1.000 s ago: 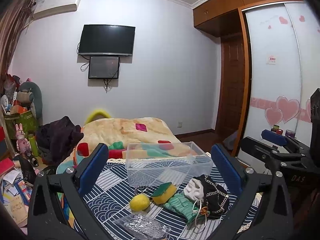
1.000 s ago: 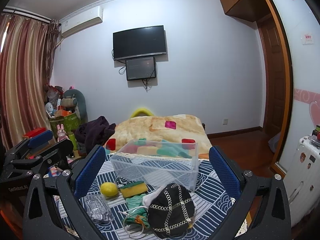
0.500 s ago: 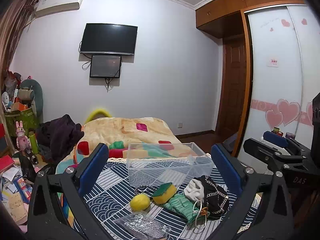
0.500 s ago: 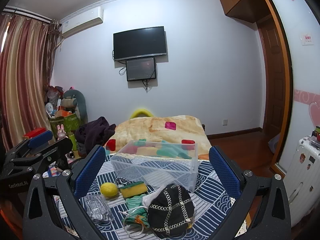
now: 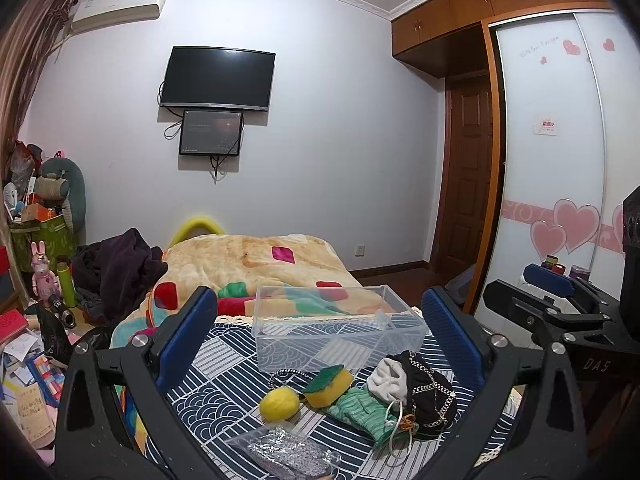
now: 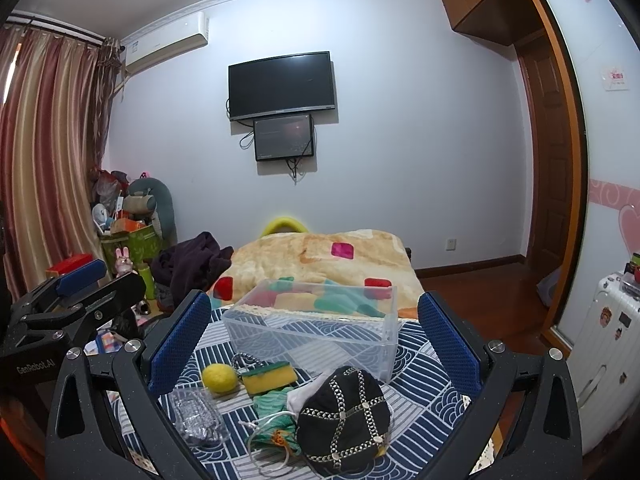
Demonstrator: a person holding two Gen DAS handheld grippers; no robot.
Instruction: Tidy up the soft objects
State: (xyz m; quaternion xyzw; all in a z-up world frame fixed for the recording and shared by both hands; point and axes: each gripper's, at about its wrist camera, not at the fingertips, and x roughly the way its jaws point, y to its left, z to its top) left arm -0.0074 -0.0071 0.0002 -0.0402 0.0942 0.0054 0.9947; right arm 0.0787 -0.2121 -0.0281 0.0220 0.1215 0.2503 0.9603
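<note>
Soft things lie in a heap on the patterned cloth, at about 6 o'clock from the clear bin [image 6: 312,332]. The black cap [image 6: 344,416] sits low between the right gripper [image 6: 316,332] fingers, the nearer tool; the yellow ball [image 5: 279,403] lies nearer the left gripper [image 5: 320,328]. Both spread wide, holding nothing.

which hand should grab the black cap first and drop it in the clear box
Right. The black cap lies nearest the right tongs; from the left tongs it sits off to the right. Both are open and empty; the clear box is just behind.
</note>
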